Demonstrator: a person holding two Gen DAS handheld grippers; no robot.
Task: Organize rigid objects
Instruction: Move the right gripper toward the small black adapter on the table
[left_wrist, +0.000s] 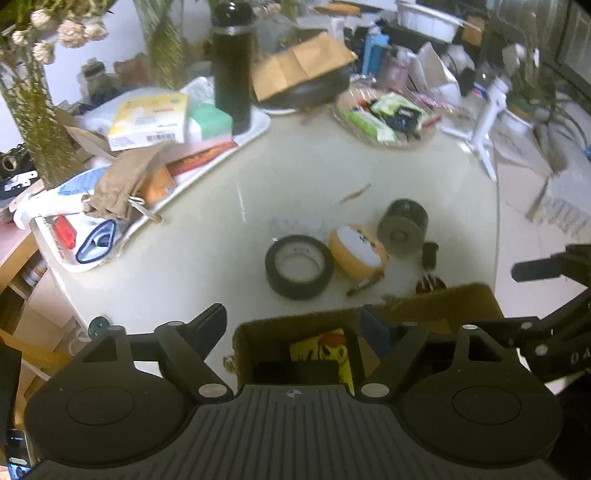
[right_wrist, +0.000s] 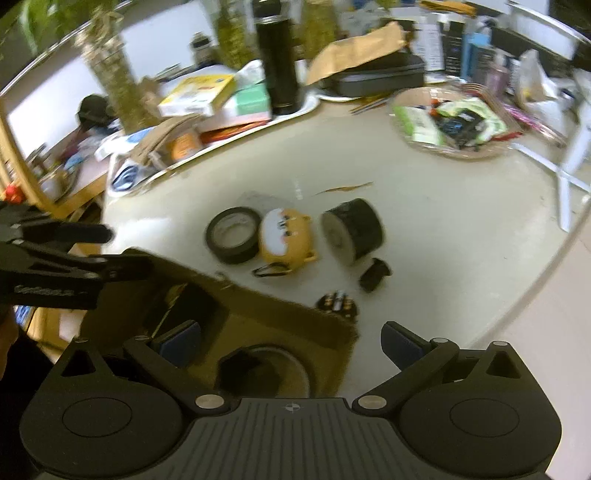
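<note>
Both wide-open, empty, the left gripper (left_wrist: 295, 325) and right gripper (right_wrist: 291, 343) hover over the brown cardboard box (right_wrist: 280, 317); on the pale desk (right_wrist: 443, 236) beyond lie black tape roll (right_wrist: 233, 235), orange animal-face case (right_wrist: 286, 236) and black spool (right_wrist: 351, 230), nearer the right gripper.

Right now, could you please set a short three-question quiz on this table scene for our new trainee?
1. True or false: the black tape roll touches the orange animal-face case.
2. Which lies nearest the cardboard box: A the battery holder, B the snack basket, C the black flask?
3. Fill in: both tongs, left and right, are ____.

Key: 1 true; 2 A; 3 open.
</note>
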